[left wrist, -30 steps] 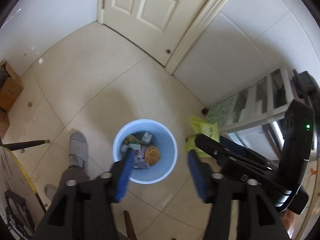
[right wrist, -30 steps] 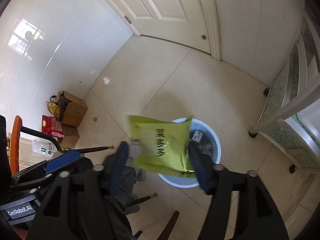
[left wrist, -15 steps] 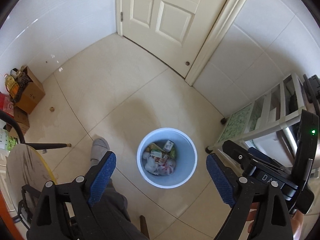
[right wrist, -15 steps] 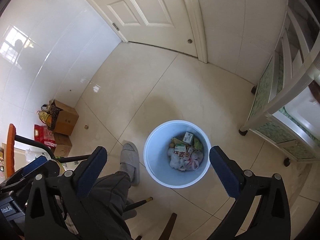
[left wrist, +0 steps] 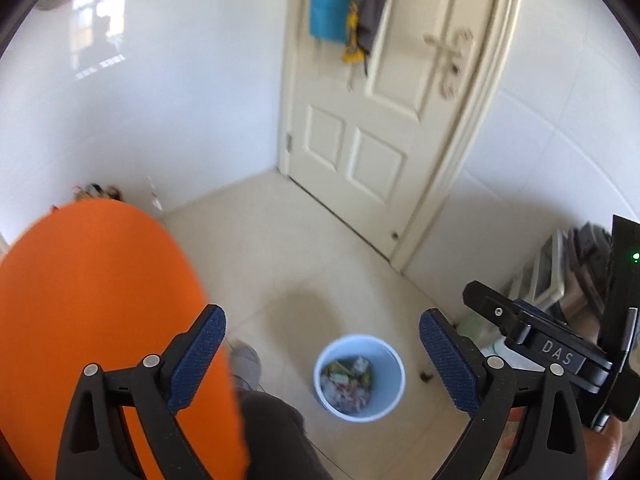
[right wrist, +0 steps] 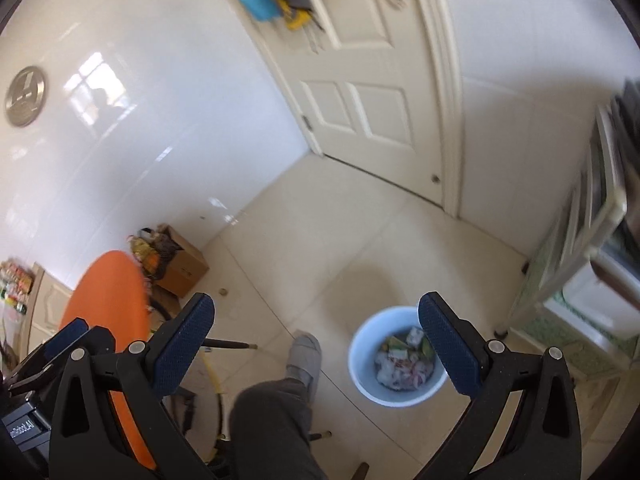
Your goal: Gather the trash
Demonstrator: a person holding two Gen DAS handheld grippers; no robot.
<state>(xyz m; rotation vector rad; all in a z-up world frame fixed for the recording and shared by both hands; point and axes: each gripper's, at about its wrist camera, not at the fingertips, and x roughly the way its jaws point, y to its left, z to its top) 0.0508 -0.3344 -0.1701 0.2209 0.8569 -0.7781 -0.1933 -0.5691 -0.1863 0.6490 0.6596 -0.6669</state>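
Observation:
A light blue bin (left wrist: 394,364) stands on the tiled floor, holding several wrappers and other trash (left wrist: 348,380). My left gripper (left wrist: 322,320) hangs high above the bin; its jaws are opening, with nothing between the blue pads. In the right wrist view the same bin (right wrist: 360,360) sits low and right of centre, and its trash (right wrist: 404,360) shows partly behind the right pad. My right gripper (right wrist: 316,304) is open and empty, well above the floor.
An orange round tabletop (left wrist: 100,320) fills the lower left, and shows smaller in the right wrist view (right wrist: 108,300). A person's grey-trousered leg (right wrist: 272,420) and grey shoe (right wrist: 306,352) are beside the bin. A cardboard box (right wrist: 180,268), a white rack (right wrist: 580,260) and a shut door (left wrist: 380,120) border the floor.
The yellow-green bag left the right gripper and went into the bin. Both grippers opened wide, rose and tilted up, so the bin looks smaller and the orange tabletop came into view.

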